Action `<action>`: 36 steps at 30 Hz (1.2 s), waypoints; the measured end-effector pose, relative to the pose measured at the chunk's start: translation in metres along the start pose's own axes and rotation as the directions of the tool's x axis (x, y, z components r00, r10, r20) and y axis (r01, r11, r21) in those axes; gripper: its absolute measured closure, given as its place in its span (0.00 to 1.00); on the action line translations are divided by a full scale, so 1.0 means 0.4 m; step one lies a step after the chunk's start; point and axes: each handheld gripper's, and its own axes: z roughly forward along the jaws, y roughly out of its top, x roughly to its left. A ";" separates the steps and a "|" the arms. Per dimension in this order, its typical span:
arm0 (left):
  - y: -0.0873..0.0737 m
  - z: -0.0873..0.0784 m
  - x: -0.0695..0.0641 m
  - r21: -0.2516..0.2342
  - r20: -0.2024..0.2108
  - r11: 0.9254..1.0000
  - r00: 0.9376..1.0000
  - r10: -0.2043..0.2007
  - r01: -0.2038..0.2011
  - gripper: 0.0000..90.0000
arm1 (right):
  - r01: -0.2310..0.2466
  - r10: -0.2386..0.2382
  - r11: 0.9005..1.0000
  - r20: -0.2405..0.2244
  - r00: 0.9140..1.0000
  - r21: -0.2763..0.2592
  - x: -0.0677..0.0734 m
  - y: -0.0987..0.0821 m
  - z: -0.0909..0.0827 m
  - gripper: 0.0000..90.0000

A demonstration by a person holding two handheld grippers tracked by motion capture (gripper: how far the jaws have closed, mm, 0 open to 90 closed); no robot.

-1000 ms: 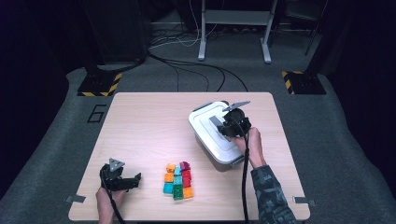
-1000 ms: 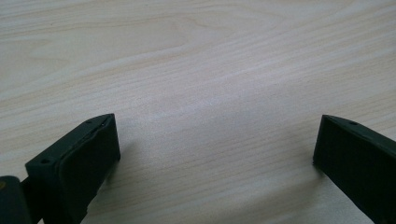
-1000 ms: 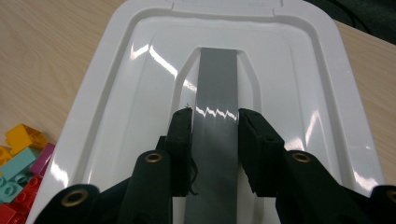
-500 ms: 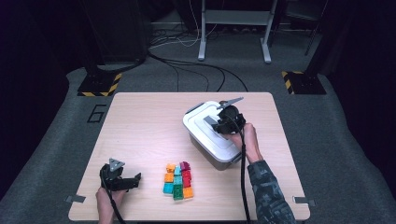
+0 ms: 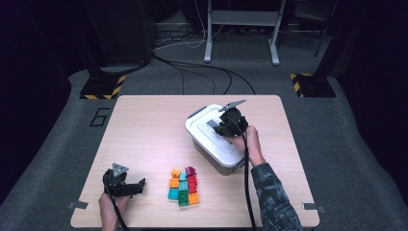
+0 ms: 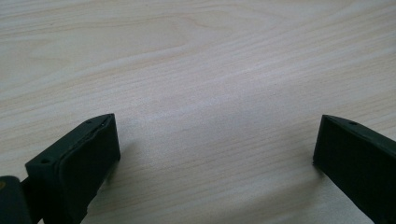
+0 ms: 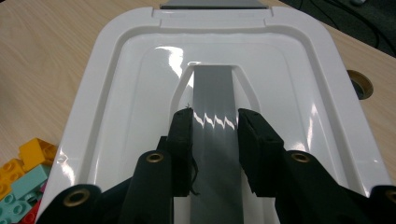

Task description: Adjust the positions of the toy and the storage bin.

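White plastic bin point(image 5: 219, 144), lidded, right of table centre, gripped at its grey lid handle point(image 7: 214, 112).
Right gripper point(image 7: 215, 122): jaws clamped on either side of the handle. Left gripper point(image 6: 215, 154): jaws wide, empty, over bare wooden table point(image 5: 144, 130). Coloured bricks point(image 5: 184, 185) just beside the bin.

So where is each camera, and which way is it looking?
High view: above the table, looking forward and down; forearms, left gripper, right gripper show.
Left gripper view: on that gripper, facing bare tabletop between its open jaws.
Right gripper view: on that gripper, jaws shut on the white box's grey handle.
Shared: box, toy bricks.
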 end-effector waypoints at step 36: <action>0.000 0.000 0.000 -0.001 -0.001 1.000 1.000 0.000 0.000 0.00 | 0.020 -0.020 0.999 -0.016 1.000 -0.027 0.024 0.014 0.022 0.74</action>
